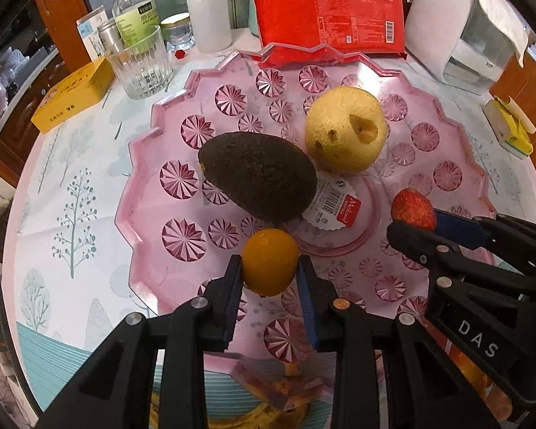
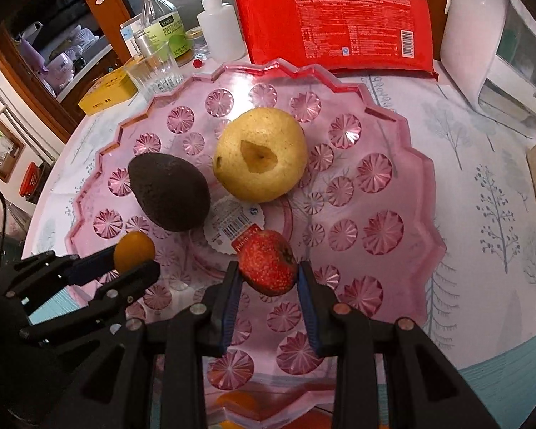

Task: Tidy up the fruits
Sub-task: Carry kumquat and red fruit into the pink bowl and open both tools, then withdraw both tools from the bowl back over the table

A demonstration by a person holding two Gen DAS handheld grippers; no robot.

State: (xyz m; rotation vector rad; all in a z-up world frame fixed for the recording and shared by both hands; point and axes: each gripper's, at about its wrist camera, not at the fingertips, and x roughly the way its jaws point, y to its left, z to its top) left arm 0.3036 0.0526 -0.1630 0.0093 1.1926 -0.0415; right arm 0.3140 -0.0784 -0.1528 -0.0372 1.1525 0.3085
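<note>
A pink cut-glass fruit tray [image 1: 150, 150] [image 2: 403, 186] holds a dark avocado [image 1: 259, 177] [image 2: 169, 193] and a yellow pear [image 1: 345, 128] [image 2: 261, 155]. My left gripper [image 1: 269, 268] is shut on a small orange fruit [image 1: 269, 266], held just above the tray's near side; it also shows in the right wrist view [image 2: 134, 252]. My right gripper [image 2: 268, 268] is shut on a red speckled fruit [image 2: 268, 266] over the tray's near middle; that fruit also shows in the left wrist view [image 1: 412, 209].
A red packet [image 1: 325, 10] [image 2: 336, 21] leans behind the tray. A drinking glass [image 1: 141, 66], bottles [image 1: 134, 3], a white squeeze bottle [image 1: 209, 18] and a yellow box [image 1: 73, 94] stand at back left. A white appliance [image 1: 461, 28] [image 2: 496, 53] is at back right. A banana [image 1: 232, 414] lies below the tray's near edge.
</note>
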